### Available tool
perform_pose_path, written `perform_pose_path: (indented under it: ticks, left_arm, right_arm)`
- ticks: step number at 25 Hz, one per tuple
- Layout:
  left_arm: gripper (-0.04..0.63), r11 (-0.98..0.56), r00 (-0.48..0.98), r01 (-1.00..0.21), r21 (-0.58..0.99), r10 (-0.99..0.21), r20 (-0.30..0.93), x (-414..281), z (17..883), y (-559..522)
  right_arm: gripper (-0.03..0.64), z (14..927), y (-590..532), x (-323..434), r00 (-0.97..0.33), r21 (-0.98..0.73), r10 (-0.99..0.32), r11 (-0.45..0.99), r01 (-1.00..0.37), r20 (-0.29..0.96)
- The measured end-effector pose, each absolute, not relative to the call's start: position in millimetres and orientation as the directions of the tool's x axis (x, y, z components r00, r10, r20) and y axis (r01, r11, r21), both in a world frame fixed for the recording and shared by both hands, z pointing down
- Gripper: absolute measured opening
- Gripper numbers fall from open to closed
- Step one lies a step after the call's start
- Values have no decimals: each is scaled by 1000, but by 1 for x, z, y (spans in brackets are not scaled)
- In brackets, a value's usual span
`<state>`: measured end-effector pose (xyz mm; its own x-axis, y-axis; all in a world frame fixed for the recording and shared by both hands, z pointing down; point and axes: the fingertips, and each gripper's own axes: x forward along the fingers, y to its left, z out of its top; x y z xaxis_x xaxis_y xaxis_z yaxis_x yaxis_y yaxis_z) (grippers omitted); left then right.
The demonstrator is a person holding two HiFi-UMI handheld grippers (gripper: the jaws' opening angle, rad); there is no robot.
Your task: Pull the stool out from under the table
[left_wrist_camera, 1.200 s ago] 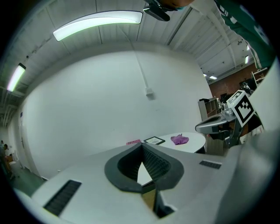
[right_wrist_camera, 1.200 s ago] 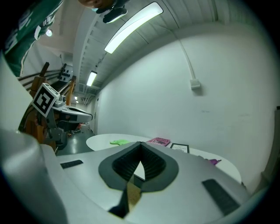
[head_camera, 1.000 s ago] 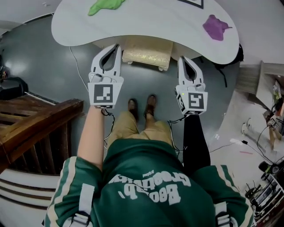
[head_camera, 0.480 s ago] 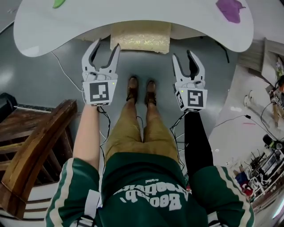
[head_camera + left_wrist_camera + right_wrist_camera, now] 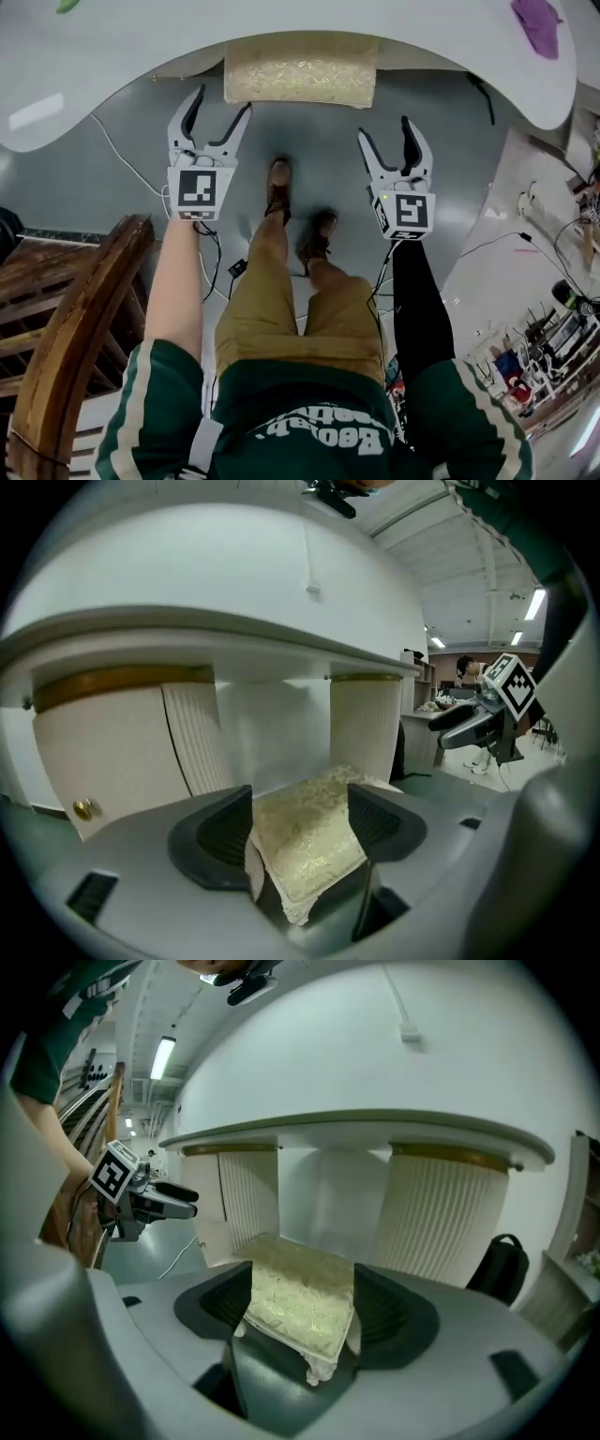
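Holding left gripper (image 5: 221, 101) and right gripper (image 5: 386, 131) low, jaws wide apart after just opening, clamping nothing; pointing both at stool (image 5: 300, 73), sitting tucked under surface (image 5: 94, 75) and showing ahead through each gap.

A cream cushioned square stool (image 5: 300, 70) stands on the grey floor (image 5: 309, 141), tucked partly beneath the near edge of a white rounded bench (image 5: 112, 84). Behind it, two ribbed white bench legs (image 5: 441, 1213) stand one to each side. A purple crumpled lump (image 5: 542, 23) lies on the bench top, far right. The person's brown shoes (image 5: 278, 183) are just before the stool. A dark wooden railing (image 5: 75, 319) runs at the person's left. A black bag (image 5: 497, 1265) sits right of the bench.
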<state>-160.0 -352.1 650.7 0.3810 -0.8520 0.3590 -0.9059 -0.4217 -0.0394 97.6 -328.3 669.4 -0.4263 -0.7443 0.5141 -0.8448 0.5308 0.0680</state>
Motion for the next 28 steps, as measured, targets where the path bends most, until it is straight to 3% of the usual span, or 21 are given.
perform_pose_path:
  ticks: [8,14,20,22,23,28]
  left_arm:
    - [324,-436,364,-897,-71,-821,440,-170,773,-334]
    - [324,-374,260,-922,-102,-792,553,-187,868,-331]
    - [324,-423,298,-903,-79,-747,595,-181,914,-355]
    - [324,-466,335,-882,-69,-722,605,-175,919,-360]
    - [327,-480,349,-875,-62,-714,607,-174,919,-361]
    - [324,-480,337,-874,-73,-708,620,-175,919,-362]
  right_arm:
    - [375,776,-325,111,-440,50,-706,556,-829,554]
    - [382,857,-330,126,-441,25,-695,551,-834,568]
    - [380,911,-355,126,-455,-10,-686,547,-837,568]
    - [358,914,-365,120,-480,-15,-681,568,-823,553]
    - [316,915,-369,117,-493,-17,-678,579,-815,545]
    - [280,914,-374,121,-514,8,-660,618,-786,549]
